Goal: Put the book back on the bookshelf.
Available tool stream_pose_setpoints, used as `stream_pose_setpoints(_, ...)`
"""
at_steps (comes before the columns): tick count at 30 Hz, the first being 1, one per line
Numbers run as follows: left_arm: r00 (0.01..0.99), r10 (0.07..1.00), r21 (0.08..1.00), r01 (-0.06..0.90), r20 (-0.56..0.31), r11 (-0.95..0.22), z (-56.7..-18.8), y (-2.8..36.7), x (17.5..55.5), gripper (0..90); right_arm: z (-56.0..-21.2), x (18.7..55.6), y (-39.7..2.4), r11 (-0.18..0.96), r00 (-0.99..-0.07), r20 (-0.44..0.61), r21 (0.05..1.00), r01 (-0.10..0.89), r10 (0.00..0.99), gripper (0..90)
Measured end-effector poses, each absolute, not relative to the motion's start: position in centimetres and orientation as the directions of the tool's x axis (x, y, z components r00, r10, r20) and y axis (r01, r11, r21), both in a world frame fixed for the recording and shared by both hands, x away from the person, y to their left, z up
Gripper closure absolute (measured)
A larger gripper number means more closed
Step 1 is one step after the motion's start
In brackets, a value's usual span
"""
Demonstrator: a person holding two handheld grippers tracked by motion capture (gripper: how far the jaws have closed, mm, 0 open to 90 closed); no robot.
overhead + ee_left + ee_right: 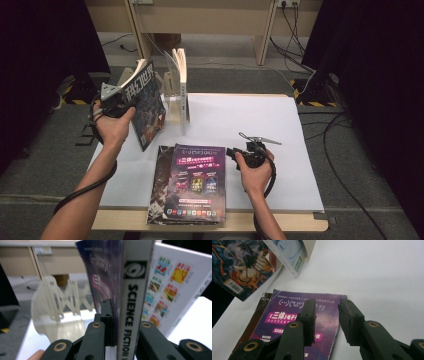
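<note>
Left gripper view: jaws clamp the upright magazine (130,302) by its spine; right jaws gape empty.

magazine (130,300) top cut off by frame edge, back cover blurred, stack's (192,182) lower books mostly hidden

Surface (260,125): white sheet over a light wooden board, whose edge shows along the near side.
Bookstand (53,298): pale, folding lattice type, at the far left corner of the surface.
Standing book (182,90): upright at the far edge of the surface, pages slightly fanned, just beside the bookstand.
Wooden frame (262,30): light legs and a crossbar, beyond the surface.
Cables (295,35): dark leads trailing over the grey floor at the far right.
Curtains (45,50): black, hanging on both sides.
</note>
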State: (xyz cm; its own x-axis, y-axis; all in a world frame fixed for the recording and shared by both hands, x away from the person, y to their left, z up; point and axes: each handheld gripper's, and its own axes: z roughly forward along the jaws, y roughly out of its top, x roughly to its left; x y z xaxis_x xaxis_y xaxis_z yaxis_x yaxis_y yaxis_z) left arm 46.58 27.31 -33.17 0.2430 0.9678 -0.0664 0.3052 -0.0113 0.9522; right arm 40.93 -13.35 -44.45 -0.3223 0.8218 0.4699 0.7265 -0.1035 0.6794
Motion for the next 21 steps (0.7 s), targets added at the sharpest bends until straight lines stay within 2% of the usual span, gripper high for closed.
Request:
stream_pose_setpoints(4, 0.218, 0.976, 0.962, 0.269, -0.023, -0.037, -32.3, 27.3, 46.9, 81.9, -44.5, 40.9, -13.4, -0.102, -0.323, 0.468, 0.681, 0.726, 0.823, 66.6)
stream_pose_setpoints(8, 0.21, 0.977, 0.965, 0.263, -0.04, -0.017, -32.0, 27.5, 47.4, 82.0, -44.4, 40.9, -13.4, -0.109, -0.318, 0.472, 0.679, 0.726, 0.822, 66.8)
stream_pose_setpoints(21, 0.178, 0.984, 0.967, 0.251, -0.008, -0.038, -34.1, 26.5, 51.2, 81.8, -44.6, 41.0, -13.3, -0.098, -0.326, 0.462, 0.684, 0.722, 0.825, 67.0)
